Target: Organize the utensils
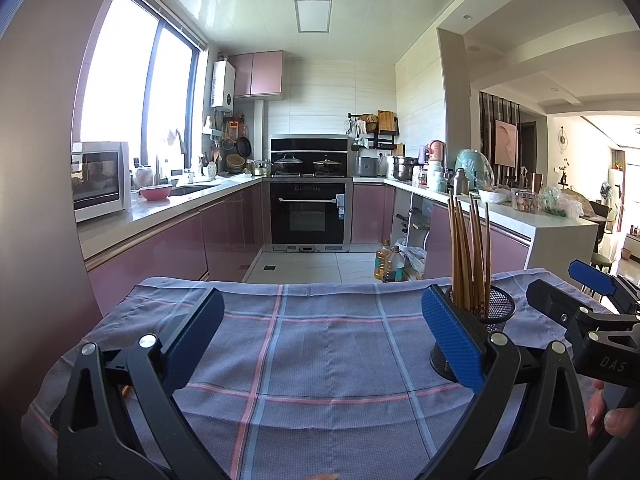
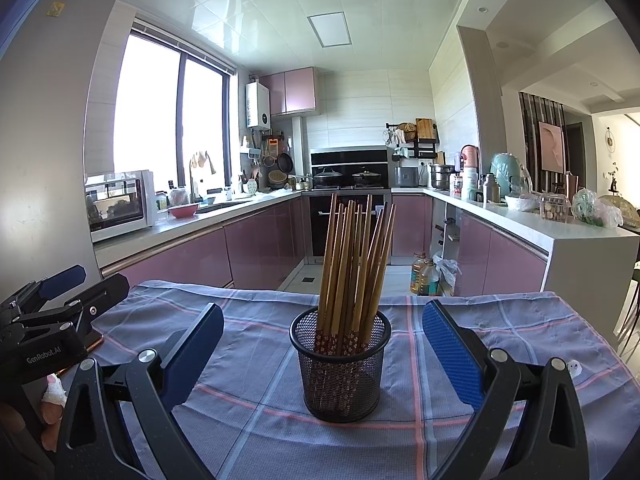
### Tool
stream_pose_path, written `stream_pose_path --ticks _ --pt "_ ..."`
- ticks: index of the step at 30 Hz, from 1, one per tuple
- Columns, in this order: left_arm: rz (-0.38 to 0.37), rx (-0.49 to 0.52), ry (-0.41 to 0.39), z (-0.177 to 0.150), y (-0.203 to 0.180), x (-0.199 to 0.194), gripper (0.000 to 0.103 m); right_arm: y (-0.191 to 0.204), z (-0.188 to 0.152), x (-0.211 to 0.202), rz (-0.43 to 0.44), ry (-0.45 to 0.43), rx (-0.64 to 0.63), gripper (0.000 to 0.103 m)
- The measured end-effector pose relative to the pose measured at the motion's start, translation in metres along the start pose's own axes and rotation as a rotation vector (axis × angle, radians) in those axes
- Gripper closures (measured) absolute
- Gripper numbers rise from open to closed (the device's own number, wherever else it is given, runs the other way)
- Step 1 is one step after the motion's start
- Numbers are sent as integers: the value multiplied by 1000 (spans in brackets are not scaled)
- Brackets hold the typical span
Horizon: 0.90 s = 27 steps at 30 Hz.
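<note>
A black mesh cup (image 2: 340, 376) stands upright on the checked cloth (image 2: 500, 336) and holds several wooden chopsticks (image 2: 352, 264), tips up. My right gripper (image 2: 323, 344) is open and empty, its blue fingers (image 2: 452, 356) on either side of the cup without touching it. My left gripper (image 1: 323, 332) is open and empty over bare cloth, to the left of the cup (image 1: 496, 312). The chopsticks (image 1: 468, 252) rise behind its right finger. The right gripper (image 1: 580, 292) shows at the right edge of the left wrist view, and the left gripper (image 2: 60, 292) at the left edge of the right wrist view.
The table's far edge (image 1: 304, 282) drops to the kitchen floor. Pink cabinets and counters line both sides, with an oven (image 1: 308, 212) at the back. Oil bottles (image 2: 424, 276) stand on the floor beyond the table. A small white figure (image 2: 574, 367) lies on the cloth at the right.
</note>
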<state>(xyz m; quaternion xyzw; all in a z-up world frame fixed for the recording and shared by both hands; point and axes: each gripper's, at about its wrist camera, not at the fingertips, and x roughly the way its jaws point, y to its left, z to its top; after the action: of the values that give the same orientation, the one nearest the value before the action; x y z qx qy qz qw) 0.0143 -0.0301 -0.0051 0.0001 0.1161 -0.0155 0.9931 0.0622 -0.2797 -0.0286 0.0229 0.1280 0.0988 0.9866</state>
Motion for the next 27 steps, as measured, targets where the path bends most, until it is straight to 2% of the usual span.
stream_pose_path --ticks 27 --pt "-1 1 7 -3 -3 2 6 2 -4 -1 -1 0 6 7"
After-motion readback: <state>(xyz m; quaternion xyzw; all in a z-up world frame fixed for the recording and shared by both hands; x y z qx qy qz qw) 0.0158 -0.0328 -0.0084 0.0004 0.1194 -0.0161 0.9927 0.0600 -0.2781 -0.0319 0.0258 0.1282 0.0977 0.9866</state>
